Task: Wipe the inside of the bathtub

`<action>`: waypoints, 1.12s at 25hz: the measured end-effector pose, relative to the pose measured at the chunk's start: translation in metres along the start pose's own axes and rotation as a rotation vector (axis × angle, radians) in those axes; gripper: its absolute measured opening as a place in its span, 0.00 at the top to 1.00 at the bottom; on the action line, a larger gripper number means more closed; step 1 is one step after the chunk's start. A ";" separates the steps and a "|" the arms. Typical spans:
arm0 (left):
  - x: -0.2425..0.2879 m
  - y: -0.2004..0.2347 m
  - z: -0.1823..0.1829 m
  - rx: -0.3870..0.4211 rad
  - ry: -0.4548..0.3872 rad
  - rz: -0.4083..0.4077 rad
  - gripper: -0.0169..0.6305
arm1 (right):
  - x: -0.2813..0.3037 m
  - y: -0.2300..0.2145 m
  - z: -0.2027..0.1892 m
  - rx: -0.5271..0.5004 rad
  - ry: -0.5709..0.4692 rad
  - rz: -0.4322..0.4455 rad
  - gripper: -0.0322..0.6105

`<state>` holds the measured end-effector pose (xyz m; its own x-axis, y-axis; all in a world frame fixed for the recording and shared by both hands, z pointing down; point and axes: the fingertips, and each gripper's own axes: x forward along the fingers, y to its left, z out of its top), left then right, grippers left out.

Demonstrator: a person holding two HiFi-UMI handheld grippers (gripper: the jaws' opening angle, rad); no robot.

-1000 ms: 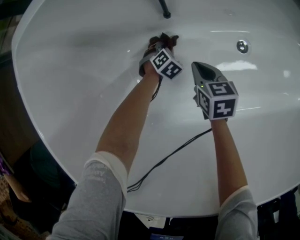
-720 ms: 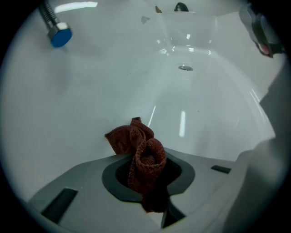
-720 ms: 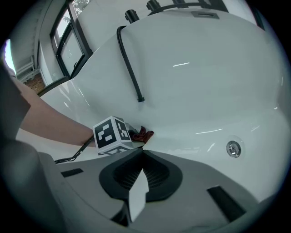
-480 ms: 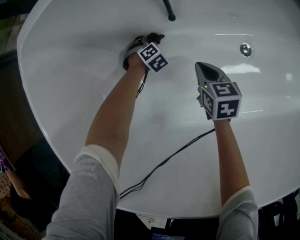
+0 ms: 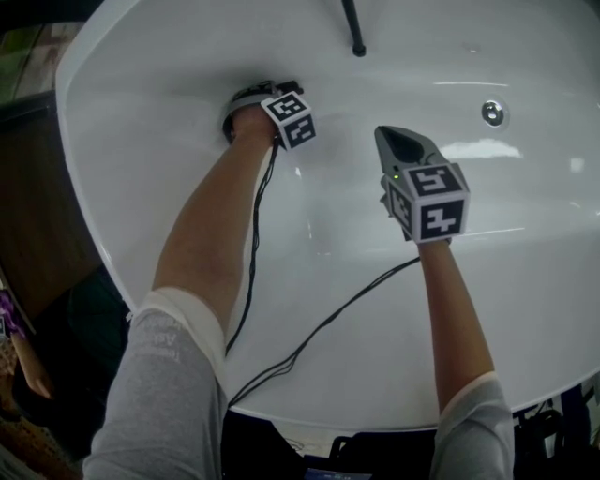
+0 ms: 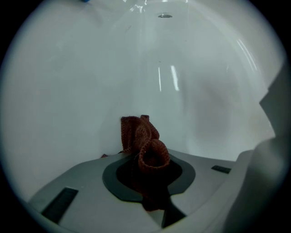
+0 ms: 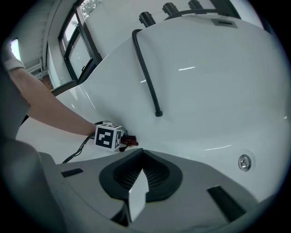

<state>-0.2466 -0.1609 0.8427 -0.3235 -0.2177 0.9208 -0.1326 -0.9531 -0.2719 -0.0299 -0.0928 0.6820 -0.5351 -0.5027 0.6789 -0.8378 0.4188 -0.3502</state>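
**Cloth held against the tub wall**

The left gripper (image 6: 146,170) is clamped on a reddish-brown knit cloth (image 6: 142,136). The cloth bunches past the jaws against the wall of the white tub (image 5: 131,159). The right gripper (image 7: 142,157) has its jaws together on nothing and is held over the tub floor. Each gripper carries a cube (image 5: 291,119) of black-and-white square markers. Print on the left sleeve (image 5: 164,375) is too blurred to read. Both forearms (image 5: 216,234) reach in, the left toward 11 o'clock. A black hose (image 5: 353,28) hangs at 12. A metal fitting (image 5: 494,113) sits at 2. A cable (image 5: 319,328) trails toward 7.
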 end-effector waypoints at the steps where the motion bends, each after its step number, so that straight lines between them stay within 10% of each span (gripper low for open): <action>1: -0.005 0.003 -0.005 0.008 0.013 -0.001 0.85 | -0.001 0.005 0.005 -0.002 -0.005 0.004 0.94; 28: -0.202 0.131 -0.177 -0.080 0.146 0.167 0.85 | -0.101 0.149 0.143 -0.125 -0.114 0.113 0.94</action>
<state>-0.3642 -0.2043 0.5716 -0.4785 -0.3332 0.8124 -0.1376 -0.8853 -0.4441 -0.1160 -0.0879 0.4691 -0.6399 -0.5266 0.5596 -0.7554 0.5645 -0.3326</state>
